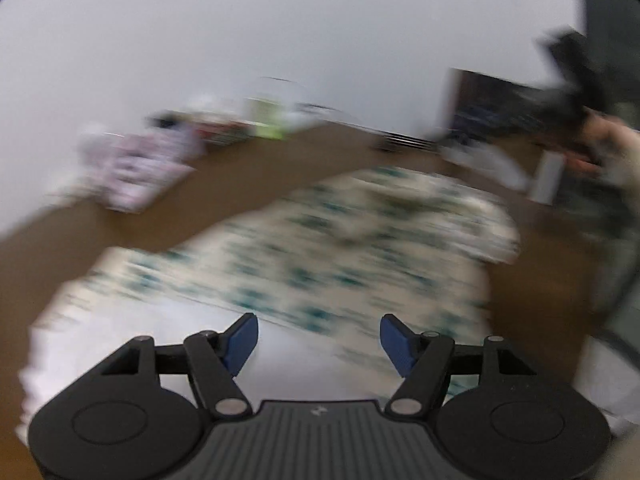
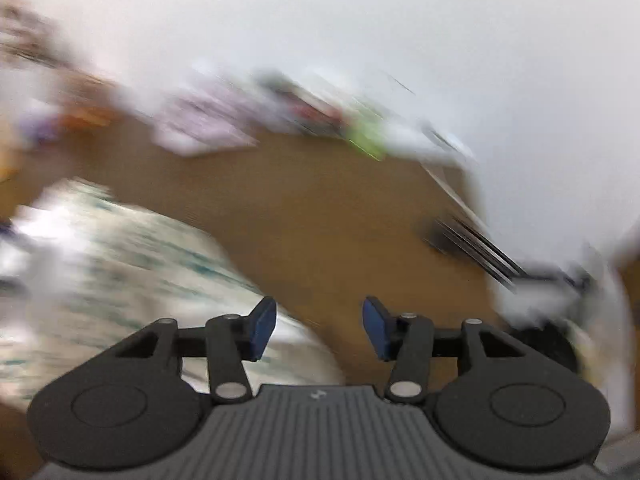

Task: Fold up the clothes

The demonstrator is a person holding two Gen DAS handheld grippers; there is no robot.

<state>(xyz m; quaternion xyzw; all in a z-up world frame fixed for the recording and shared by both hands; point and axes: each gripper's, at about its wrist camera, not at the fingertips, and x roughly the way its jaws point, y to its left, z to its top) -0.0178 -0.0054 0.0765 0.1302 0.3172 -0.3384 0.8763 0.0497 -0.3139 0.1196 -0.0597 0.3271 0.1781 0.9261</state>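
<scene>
Left hand-held gripper (image 1: pixel 319 340) and right hand-held gripper (image 2: pixel 319 328) gape, empty; patterned garment (image 1: pixel 340 240) on brown table (image 1: pixel 240 184); blurred clutter behind.

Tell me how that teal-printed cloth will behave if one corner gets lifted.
The teal-printed cloth lies rumpled and spread on the brown table, so it will probably drape and sag rather than hold shape. It looks thin, likely light. A single corner lift may drag the rest along.
</scene>
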